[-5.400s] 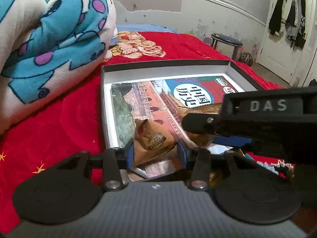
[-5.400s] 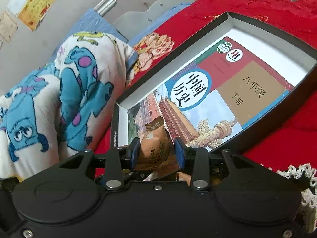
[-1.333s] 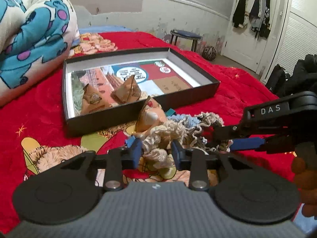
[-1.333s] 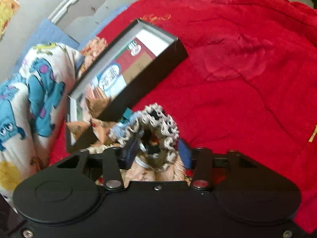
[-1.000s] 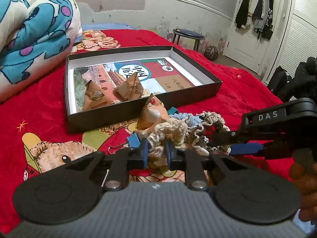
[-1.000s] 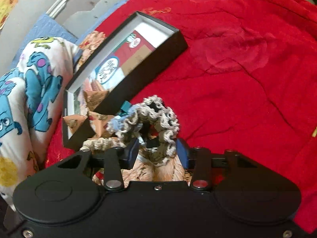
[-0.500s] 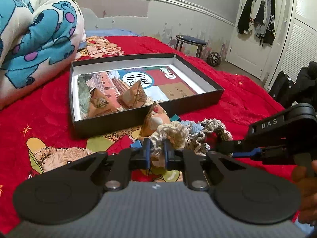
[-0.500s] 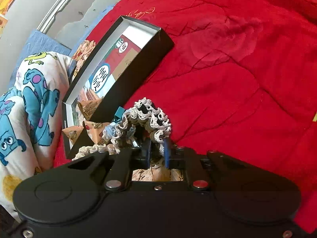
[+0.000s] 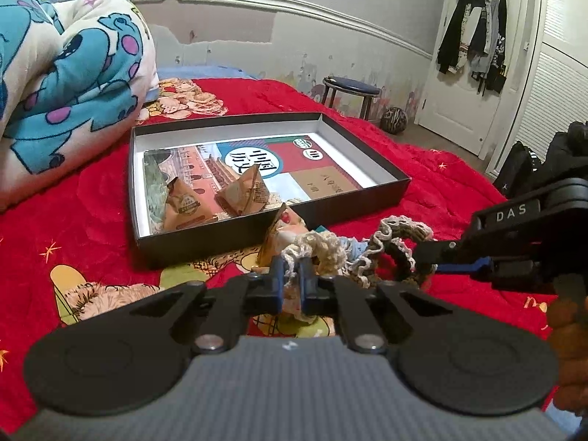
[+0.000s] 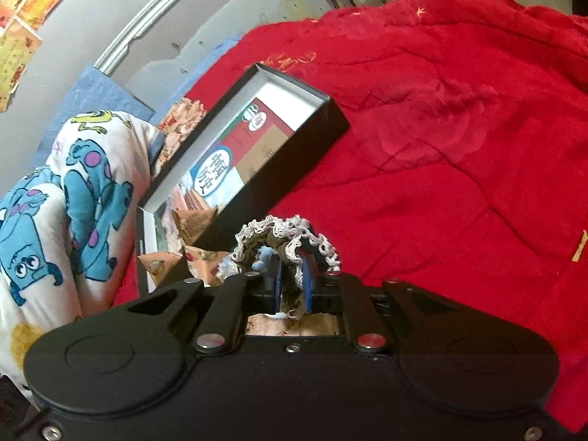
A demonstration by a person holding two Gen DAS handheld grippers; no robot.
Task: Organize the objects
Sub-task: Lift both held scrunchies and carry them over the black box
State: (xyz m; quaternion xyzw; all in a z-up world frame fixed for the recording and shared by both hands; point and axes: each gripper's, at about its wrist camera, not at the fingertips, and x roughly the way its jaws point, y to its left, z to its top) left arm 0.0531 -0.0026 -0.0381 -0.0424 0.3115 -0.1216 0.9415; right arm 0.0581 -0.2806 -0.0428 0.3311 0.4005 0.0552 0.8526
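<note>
Two crocheted scrunchies lie tangled on the red bedspread (image 9: 433, 169) just before a shallow black box (image 9: 257, 233). My left gripper (image 9: 290, 270) is closing, its pads pressing a strand of the cream scrunchie (image 9: 323, 248). My right gripper (image 10: 290, 273) is shut on the brown, cream-edged scrunchie (image 10: 286, 233), and it reaches in from the right in the left wrist view (image 9: 422, 262). In the box (image 10: 294, 169) lie a history book (image 9: 294, 161) and two tan snack packets (image 9: 185, 207) (image 9: 244, 193). A third packet (image 9: 284, 226) leans outside against the box's front wall.
A folded monster-print blanket (image 9: 66, 84) is piled at the left beside the box. Past the bed stand a blue stool (image 9: 351, 90), a ball (image 9: 394, 120) and a door hung with clothes (image 9: 474, 36). A person's hand (image 9: 566, 316) holds the right gripper.
Both grippers left the box and came to the scrunchies. Over the last second the left jaws closed on the cream scrunchie and the right jaws closed on the brown one.
</note>
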